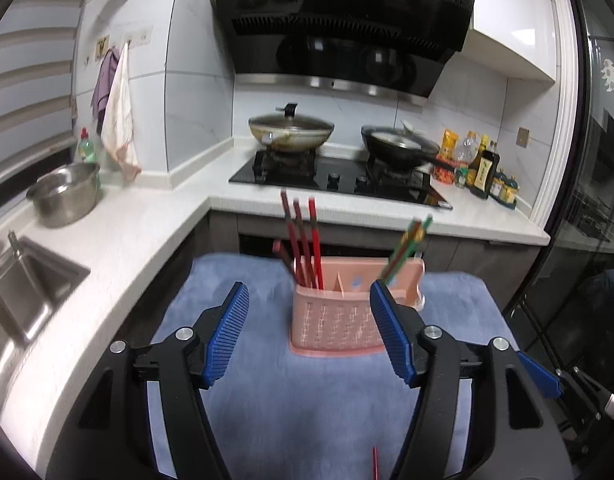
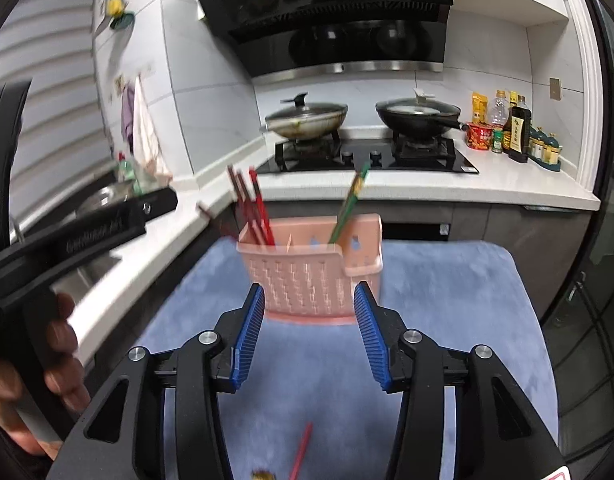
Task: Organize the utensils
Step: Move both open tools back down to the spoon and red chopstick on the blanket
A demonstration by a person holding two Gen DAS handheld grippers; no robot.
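While both units hung above blue mat (image 1: 243, 408), left gripper (image 1: 309, 300) stood spread wide, grasping nothing. Right gripper (image 2: 309, 302) likewise spread, nothing between pads. Pink utensil holder (image 1: 335, 320) sat upright on mat, just ahead of both. Red chopsticks (image 1: 303, 240) stood in holder's left compartment; green chopsticks (image 1: 407, 246) leaned in right compartment. One loose red chopstick (image 2: 301, 450) lay on mat below right gripper, apart from holder.
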